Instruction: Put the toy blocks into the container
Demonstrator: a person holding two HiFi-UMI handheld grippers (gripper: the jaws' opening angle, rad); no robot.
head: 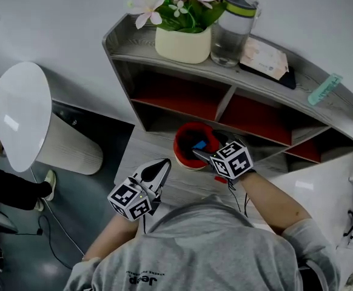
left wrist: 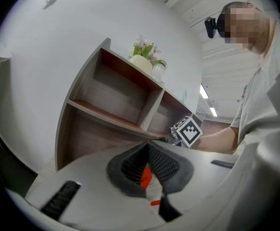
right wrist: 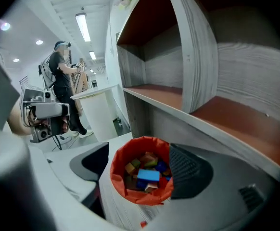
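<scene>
A grey wooden shelf unit (head: 182,56) with red-floored compartments stands at the back of the grey surface (head: 182,190). The red container (head: 184,139) sits on that surface just in front of the lower shelf. The right tongs (head: 208,149) hang released and empty over the container, jaws spread either side of its rim. The left tongs (head: 163,164) sit nearer the person, clenched tip to tip, an orange-red sliver showing between the pads. The toy blocks (right wrist: 147,174) lie heaped inside the container, a blue one on top.

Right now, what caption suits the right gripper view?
Open right gripper hovers over the red container of toy blocks, beside the wooden shelf.
</scene>
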